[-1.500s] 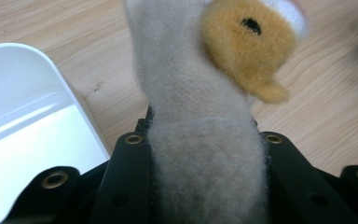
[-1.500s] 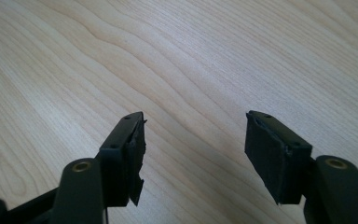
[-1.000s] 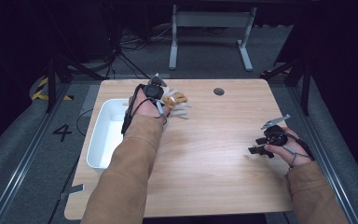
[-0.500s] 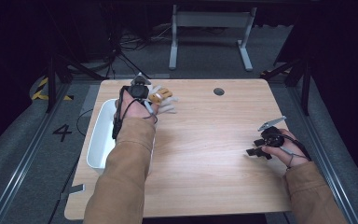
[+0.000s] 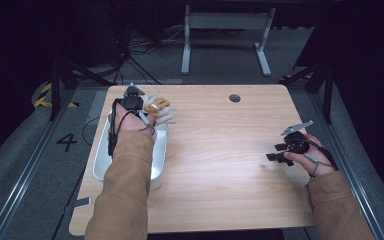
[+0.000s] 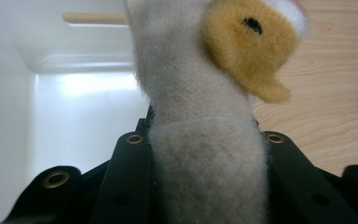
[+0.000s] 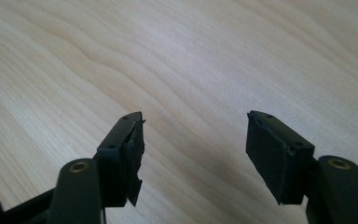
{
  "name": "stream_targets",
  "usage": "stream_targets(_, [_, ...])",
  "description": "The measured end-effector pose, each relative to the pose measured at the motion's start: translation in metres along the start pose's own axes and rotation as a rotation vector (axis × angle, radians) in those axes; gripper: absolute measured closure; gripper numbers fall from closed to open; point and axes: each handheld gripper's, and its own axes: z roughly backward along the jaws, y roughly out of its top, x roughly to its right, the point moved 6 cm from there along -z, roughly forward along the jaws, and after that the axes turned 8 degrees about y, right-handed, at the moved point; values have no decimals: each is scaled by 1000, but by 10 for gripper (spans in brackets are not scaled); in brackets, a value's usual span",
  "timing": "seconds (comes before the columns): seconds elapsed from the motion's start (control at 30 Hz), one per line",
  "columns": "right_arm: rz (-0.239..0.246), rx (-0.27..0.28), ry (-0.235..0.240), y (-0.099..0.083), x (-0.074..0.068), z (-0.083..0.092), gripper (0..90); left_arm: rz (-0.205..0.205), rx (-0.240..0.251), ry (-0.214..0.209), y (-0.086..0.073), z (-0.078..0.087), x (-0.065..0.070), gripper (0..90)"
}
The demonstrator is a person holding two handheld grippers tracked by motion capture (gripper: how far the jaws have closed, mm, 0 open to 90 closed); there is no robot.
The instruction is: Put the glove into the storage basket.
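Left gripper view: grey-and-yellow plush toy [image 6: 205, 140] sits clamped between the left gripper [image 6: 205, 154] jaws, above the rim of the white plastic bin [image 6: 74, 107]. Far off, the right gripper [image 7: 193, 149] gapes empty over the light wooden table [image 7: 191, 56].

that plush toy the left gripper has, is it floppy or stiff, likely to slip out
Probably soft and floppy: the plush toy bulges fuzzy between the left gripper's shut jaws. Likely light, hanging from one pinch above the white bin. Slipping seems unlikely, since the fuzzy fabric should give the pads grip.
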Motion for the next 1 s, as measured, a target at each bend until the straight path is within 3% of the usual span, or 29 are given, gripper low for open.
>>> stream_targets(0.27, [13,103,-33,10,0,6,385,37,6,19,-7,-4,-16,691])
stream_targets(0.57, [6,67,-66,2,5,10,378,73,-14,18,-23,-16,-30,690])
stream_targets(0.83, [6,55,-69,-1,3,9,371,113,-49,12,-44,-41,-44,689])
stream_targets(1.0, [-1,51,-62,-2,4,7,362,134,-51,34,-49,-53,-50,685])
